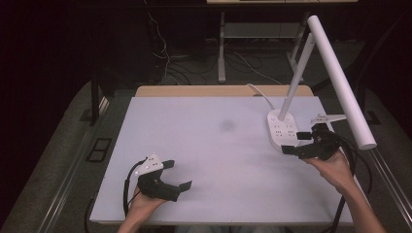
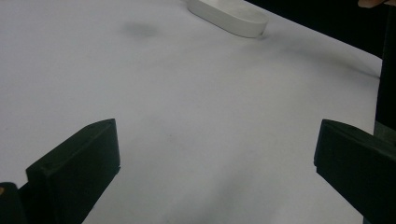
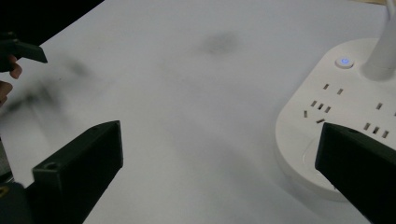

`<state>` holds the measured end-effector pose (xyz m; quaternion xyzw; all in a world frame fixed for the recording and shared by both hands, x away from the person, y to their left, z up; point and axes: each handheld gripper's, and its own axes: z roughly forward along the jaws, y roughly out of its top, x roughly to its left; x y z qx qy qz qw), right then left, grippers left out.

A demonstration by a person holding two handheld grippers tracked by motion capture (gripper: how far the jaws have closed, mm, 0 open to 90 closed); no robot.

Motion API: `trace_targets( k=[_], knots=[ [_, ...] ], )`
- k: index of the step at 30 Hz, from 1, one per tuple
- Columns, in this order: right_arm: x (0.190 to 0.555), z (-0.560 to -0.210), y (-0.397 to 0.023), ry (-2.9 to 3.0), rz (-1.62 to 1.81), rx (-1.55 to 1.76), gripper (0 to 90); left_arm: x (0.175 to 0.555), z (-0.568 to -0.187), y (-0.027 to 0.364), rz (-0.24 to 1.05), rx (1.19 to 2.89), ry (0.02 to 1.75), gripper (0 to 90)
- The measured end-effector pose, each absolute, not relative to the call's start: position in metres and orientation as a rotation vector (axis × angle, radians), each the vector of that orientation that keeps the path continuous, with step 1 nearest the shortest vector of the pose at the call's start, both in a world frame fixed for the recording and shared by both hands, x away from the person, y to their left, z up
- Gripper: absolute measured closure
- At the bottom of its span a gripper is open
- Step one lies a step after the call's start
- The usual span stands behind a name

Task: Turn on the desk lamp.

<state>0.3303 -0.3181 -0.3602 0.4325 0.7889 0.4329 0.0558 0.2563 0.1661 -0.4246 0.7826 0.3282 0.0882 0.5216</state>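
Note:
A white desk lamp stands at the right of the table on an oval base [image 1: 282, 127] with socket holes. Its stem [image 1: 296, 73] rises to a long white tube head [image 1: 340, 77]. My right gripper [image 1: 295, 142] is open just in front of the base, with nothing between the jaws. In the right gripper view the base [image 3: 336, 116] lies by the right jaw, and a small button [image 3: 344, 61] on it glows blue. My left gripper [image 1: 177, 174] rests open near the front left of the table, holding nothing. The base [image 2: 229, 16] shows far off in the left gripper view.
A white mat [image 1: 214, 145] covers the table, with a faint dark smudge [image 1: 227, 125] near its middle. The lamp's white cable [image 1: 260, 92] runs off the back edge. The floor behind holds cables and a metal stand [image 1: 222, 48]. The left gripper [image 3: 21, 49] shows at the upper left of the right gripper view.

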Motion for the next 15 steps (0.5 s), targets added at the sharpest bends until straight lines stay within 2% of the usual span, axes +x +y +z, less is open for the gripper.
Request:
trace_targets(
  k=[15],
  knots=[
    [0.355, -0.359, -0.328, 2.393, 1.276, 1.342, 0.6, 0.256, -0.425, 0.165, 0.205, 1.877, 0.789, 0.0]
  ],
)
